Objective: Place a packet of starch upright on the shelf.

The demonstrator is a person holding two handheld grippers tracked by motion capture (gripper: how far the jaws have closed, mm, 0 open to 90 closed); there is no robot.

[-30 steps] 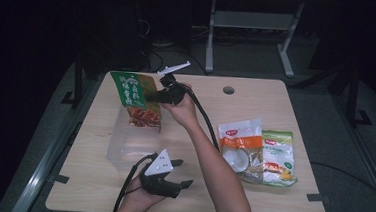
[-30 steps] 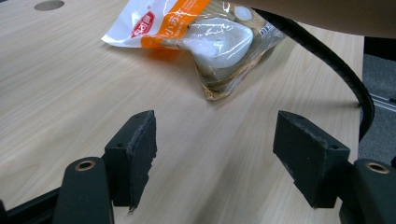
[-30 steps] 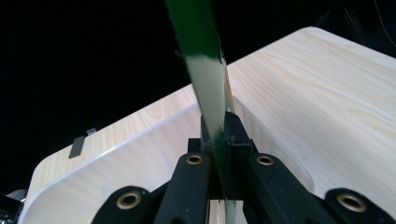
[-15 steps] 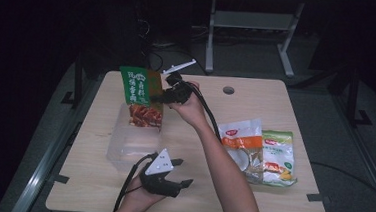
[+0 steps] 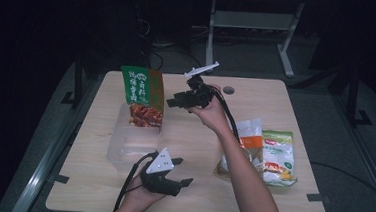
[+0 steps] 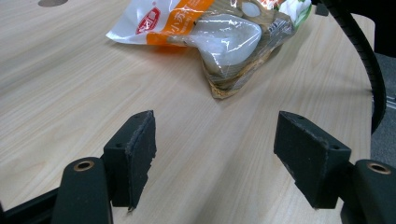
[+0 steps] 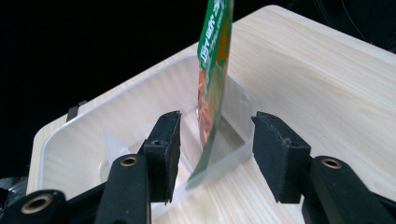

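While jaws part, right claw (image 5: 172, 102) raised

The scene is set in a dark room, and most of the light falls on the counter (image 5: 276, 99), which has a pale wooden top with rounded corners. A small round hole (image 5: 228, 90) is cut near its far edge. The floor (image 5: 327, 95) around it is grey and dim. Behind the counter, a light metal frame (image 5: 252, 25) with a low shelf and slanted legs is seen. Dark cables (image 5: 149, 53) are lying on the floor there. The far wall cannot be made out.
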